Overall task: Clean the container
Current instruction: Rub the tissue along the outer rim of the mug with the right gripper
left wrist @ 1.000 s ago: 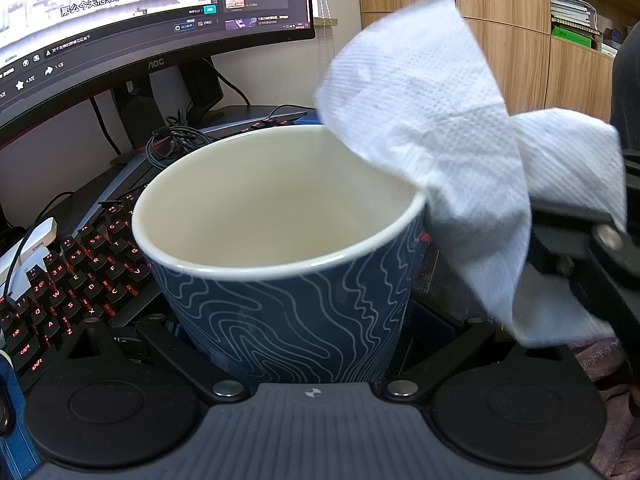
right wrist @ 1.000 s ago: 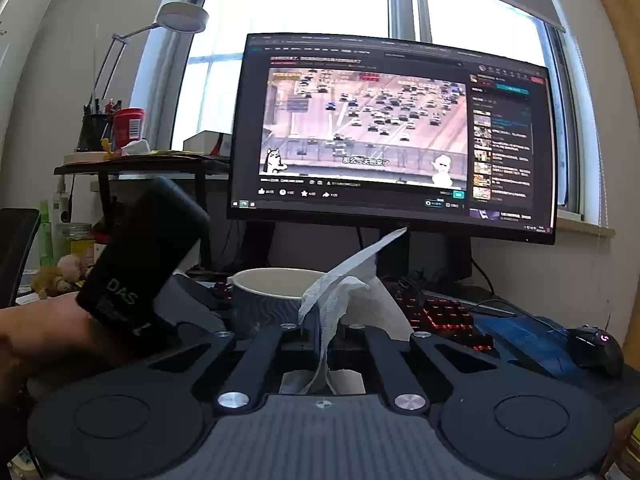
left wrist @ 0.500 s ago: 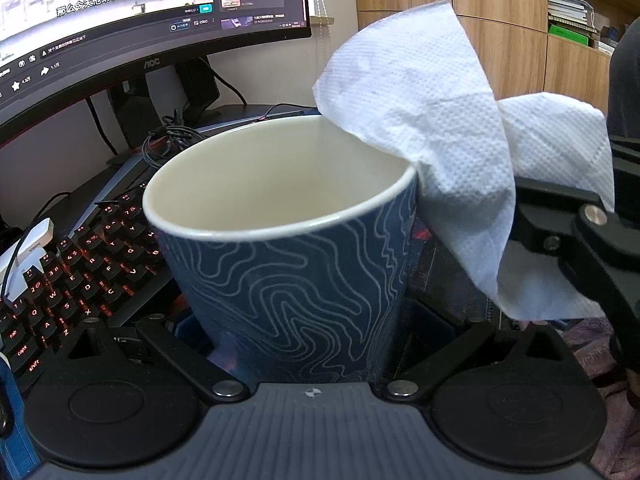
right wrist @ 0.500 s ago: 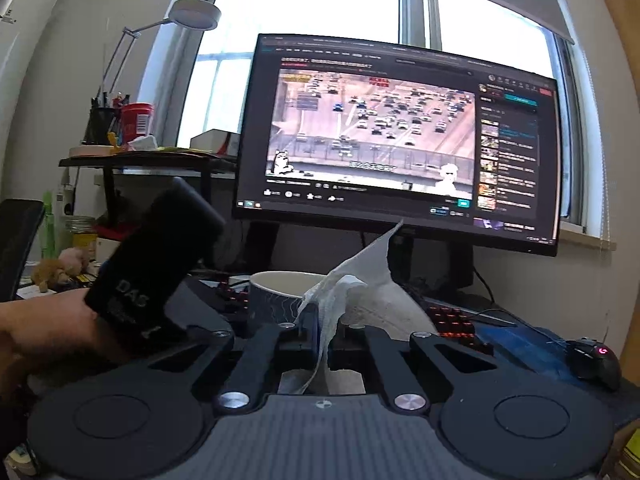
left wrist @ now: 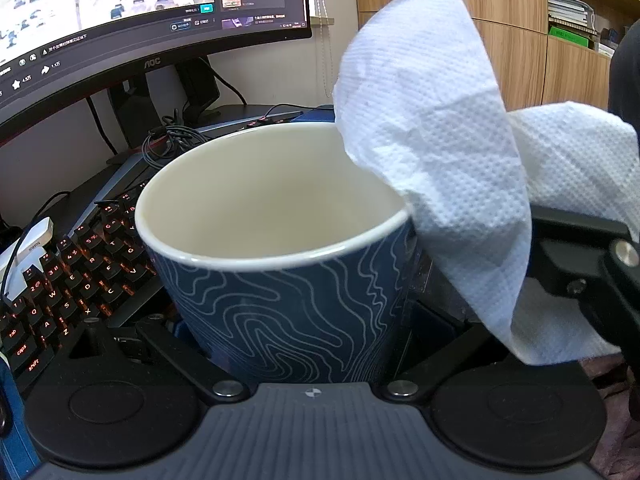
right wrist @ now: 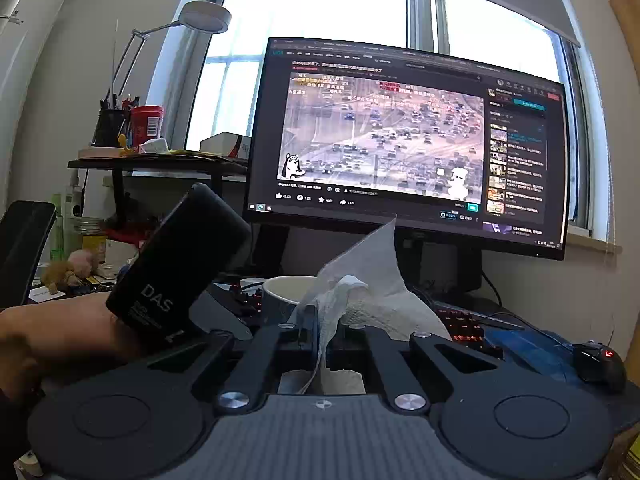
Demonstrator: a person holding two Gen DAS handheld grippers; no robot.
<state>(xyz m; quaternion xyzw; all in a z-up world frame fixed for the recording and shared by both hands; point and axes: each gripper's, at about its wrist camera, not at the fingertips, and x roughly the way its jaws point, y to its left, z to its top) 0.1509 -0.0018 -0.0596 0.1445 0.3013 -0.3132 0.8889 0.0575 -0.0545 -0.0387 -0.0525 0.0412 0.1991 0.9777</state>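
Observation:
A blue cup (left wrist: 288, 304) with white wavy lines and a cream inside sits between the fingers of my left gripper (left wrist: 304, 320), which is shut on its lower wall. A white paper towel (left wrist: 432, 140) hangs over the cup's right rim, one corner standing up above it. My right gripper (right wrist: 324, 320) is shut on the towel (right wrist: 372, 296), and its black fingers (left wrist: 580, 264) show at the right of the left wrist view. In the right wrist view the cup's rim (right wrist: 280, 284) lies just behind the towel, left of it.
A keyboard with red backlit keys (left wrist: 72, 280) lies left of and below the cup. A wide monitor (right wrist: 404, 144) stands behind. A mouse (right wrist: 596, 364) sits at the right. A hand (right wrist: 52, 332) grips the left gripper's black housing (right wrist: 180, 272). Wooden cabinets (left wrist: 520, 40) stand at the right.
The towel's upright corner stands a little higher over the cup's rim than before. The cup stays in the left grip, and the right gripper stays shut on the towel.

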